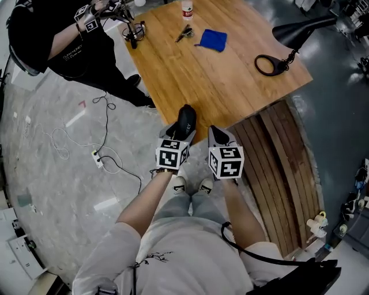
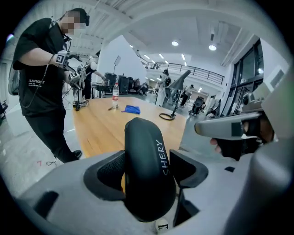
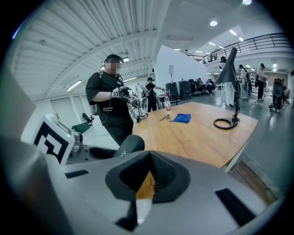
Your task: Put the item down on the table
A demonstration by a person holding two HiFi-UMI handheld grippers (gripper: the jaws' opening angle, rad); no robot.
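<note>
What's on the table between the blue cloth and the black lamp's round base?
Nothing. In the head view, only bare wooden table lies between the crumpled blue cloth and the black desk lamp's ring-shaped base.

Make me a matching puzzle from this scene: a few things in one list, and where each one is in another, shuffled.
Things
1. case
2. cloth
3. lamp
4. bottle

Places
A. standing upright at the table's far edge
B. clamped in the left tongs
C. lying flat on the table, near the bottle
D. by the table's right edge, ring base on the wood

Pairs: 1-B, 2-C, 3-D, 4-A
</note>
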